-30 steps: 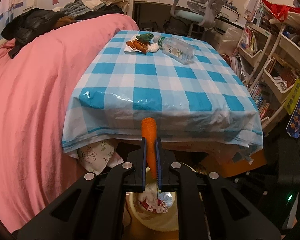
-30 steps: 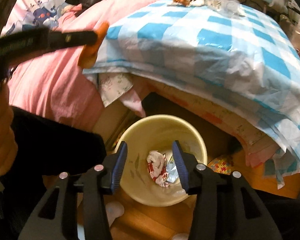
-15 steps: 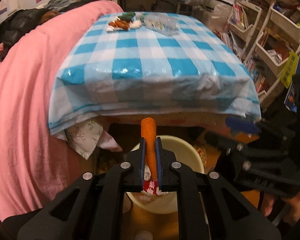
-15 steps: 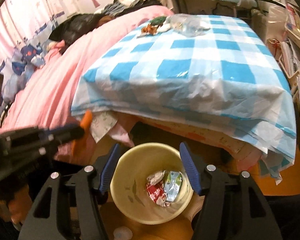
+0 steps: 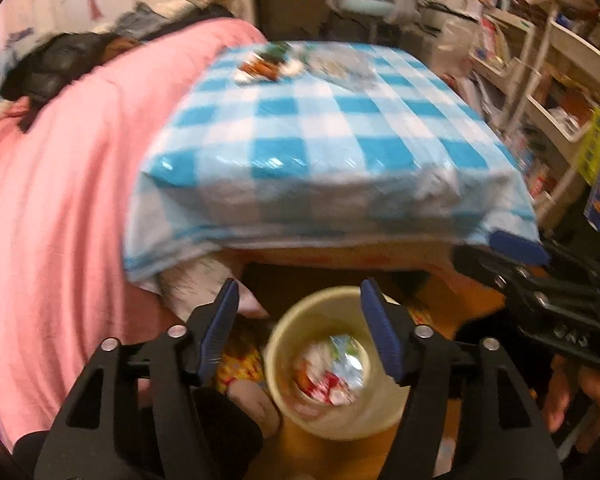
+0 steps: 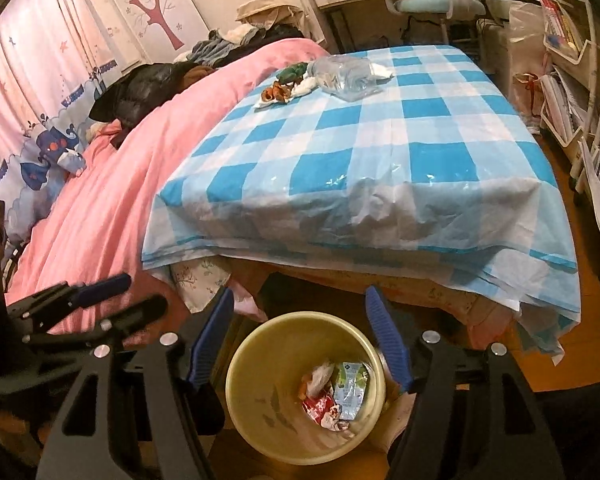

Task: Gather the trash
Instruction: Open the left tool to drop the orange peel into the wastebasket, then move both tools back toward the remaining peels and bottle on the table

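The left tongs (image 5: 300, 308) hung over the yellow bin (image 5: 332, 412) at the bottom centre of the left wrist view, their jaws opening with nothing between them. The bin stood upright on the wooden floor (image 6: 572, 344), mouth facing up, just in front of the near edge of the table (image 6: 380, 168) with its blue-and-white checked cloth. The right tongs (image 6: 300, 320) were also above the bin, jaws opening and empty; in the left wrist view they showed at the right edge (image 5: 516, 244), held by a hand (image 5: 568, 384).

In the right wrist view the bin held crumpled wrappers (image 6: 332, 396): a red-and-white one, and a green-and-white packet whose long axis ran roughly up and down the frame. A small orange piece (image 6: 302, 389) lay at their left edge; what it was could not be told.

At the far end of the table, in the upper middle of the right wrist view, lay a clear plastic bottle (image 6: 344, 76) on its side, long axis running left to right, touching a white tissue with orange scraps (image 6: 278, 92) and a green item (image 6: 292, 72). A pink bedspread (image 6: 112, 184) filled the left of the frame.
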### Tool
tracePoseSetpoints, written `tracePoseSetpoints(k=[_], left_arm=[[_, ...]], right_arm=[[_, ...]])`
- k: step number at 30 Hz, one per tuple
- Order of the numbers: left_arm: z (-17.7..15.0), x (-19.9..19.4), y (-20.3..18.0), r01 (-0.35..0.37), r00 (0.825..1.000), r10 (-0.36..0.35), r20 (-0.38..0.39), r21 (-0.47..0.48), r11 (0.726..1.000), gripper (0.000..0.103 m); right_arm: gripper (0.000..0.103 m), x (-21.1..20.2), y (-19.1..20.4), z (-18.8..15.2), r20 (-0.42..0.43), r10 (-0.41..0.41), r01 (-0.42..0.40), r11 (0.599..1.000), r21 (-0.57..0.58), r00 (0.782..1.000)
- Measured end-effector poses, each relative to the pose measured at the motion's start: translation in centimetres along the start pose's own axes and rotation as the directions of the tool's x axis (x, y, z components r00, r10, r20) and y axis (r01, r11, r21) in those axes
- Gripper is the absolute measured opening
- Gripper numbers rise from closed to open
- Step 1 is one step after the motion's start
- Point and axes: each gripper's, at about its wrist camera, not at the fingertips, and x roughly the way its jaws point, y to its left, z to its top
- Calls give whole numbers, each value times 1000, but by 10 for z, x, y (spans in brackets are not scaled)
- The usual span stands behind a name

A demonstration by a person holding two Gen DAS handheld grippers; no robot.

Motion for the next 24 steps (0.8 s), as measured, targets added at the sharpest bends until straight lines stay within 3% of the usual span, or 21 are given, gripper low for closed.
tracePoseSetpoints(k=[3, 11, 24], left_arm=[[5, -8, 14, -69, 995, 73, 66, -66, 995, 73], [12, -12, 46, -78, 992, 98, 85, -212, 974, 80], [27, -14, 49, -59, 989, 89, 120, -237, 970, 86]], right_arm=[[66, 0, 2, 0, 5, -3, 3, 1000, -10, 1000], [70, 3, 9, -1, 6, -23, 23, 999, -47, 1000], [70, 5, 18, 10, 18, -13, 14, 997, -75, 1000]])
